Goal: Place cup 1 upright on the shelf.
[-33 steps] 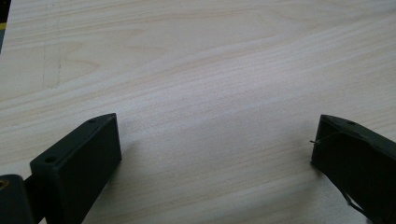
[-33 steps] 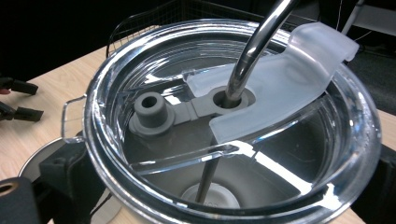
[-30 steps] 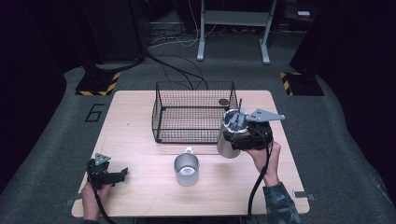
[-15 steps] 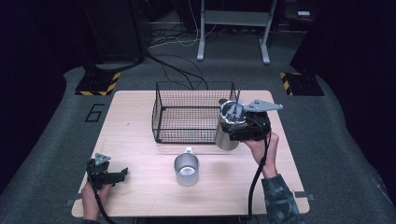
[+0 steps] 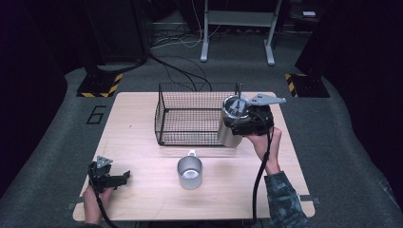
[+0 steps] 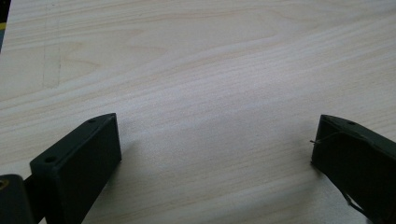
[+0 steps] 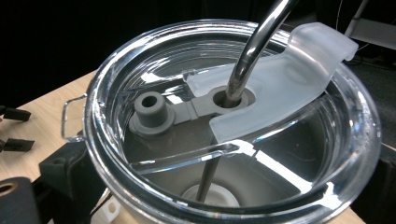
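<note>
- Currently the right tool [image 5: 237,124] is clamped on a steel tumbler [image 5: 231,133], held above the desk [image 5: 142,118] at the front right corner of the wire basket [image 5: 190,118]; tumbler roughly upright, overlapping the basket's front wall in the high view. Can't tell if it touches the wire.
- Right hand [image 5: 263,142] grips the tool from the near side, forearm coming up from the bottom right, camo sleeve [image 5: 285,199] visible, wrist raised. Grey plate on top points right, cable hangs down along the forearm.
- Right gripper view: looks down on the tumbler's clear lid [image 7: 233,121], a metal straw [image 7: 252,51] through the lid's hole, a frosted flap swung aside, a grey plug beside the hole. One black jaw sits against the tumbler's wall at lower left.
- Left tool [image 5: 119,178] rests low on the desk at the near left corner, jaws spread apart, nothing between them. Left gripper view: bare wood between both jaws.
- Left hand [image 5: 95,194] wraps the tool's body from behind, forearm in from the bottom edge, jaws pointing right towards the desk's middle.
- Metal mug [image 5: 190,172] stands upright on the desk, in front of the basket, between both tools, well apart from each.
</note>
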`<state>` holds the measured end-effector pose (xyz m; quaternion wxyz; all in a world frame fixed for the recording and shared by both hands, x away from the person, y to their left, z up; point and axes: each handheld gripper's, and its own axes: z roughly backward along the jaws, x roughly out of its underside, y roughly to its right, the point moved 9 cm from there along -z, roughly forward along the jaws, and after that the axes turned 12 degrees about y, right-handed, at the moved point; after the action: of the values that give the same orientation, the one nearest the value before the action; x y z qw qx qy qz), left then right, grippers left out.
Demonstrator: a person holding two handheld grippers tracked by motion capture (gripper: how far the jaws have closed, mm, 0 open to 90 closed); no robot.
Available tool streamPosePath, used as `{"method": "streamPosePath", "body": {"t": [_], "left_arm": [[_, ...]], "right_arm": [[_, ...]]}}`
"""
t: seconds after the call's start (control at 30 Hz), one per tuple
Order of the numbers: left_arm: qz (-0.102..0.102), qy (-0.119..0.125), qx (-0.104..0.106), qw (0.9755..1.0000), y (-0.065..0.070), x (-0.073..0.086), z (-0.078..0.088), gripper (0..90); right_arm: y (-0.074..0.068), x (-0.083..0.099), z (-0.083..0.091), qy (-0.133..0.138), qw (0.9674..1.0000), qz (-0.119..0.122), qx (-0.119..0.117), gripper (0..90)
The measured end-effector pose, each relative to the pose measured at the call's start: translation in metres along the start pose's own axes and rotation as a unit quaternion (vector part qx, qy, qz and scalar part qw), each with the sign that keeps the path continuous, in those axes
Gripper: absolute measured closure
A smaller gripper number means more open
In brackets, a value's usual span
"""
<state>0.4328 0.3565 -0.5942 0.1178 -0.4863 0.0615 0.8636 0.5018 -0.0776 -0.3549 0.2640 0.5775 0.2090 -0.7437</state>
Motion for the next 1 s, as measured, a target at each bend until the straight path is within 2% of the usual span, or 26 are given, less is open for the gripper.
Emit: {"method": "streamPosePath", "body": {"t": [0.5,0.83,1.0], "left_arm": [[0.003,0.002,-0.001,1.0000,0.000,0.000,0.000,1.2],[0.000,0.000,0.000,1.0000,0.000,0.000,0.000,1.2],[0.002,0.002,-0.001,1.0000,0.000,0.000,0.000,1.2]], "right_arm": [[0.011,-0.021,-0.018,0.005,0.9999,0.007,0.011,3.4],[0.018,-0.027,-0.037,-0.002,0.9998,0.012,0.017,3.4],[0.022,-0.025,-0.048,-0.014,0.9993,0.018,0.028,3.4]]}}
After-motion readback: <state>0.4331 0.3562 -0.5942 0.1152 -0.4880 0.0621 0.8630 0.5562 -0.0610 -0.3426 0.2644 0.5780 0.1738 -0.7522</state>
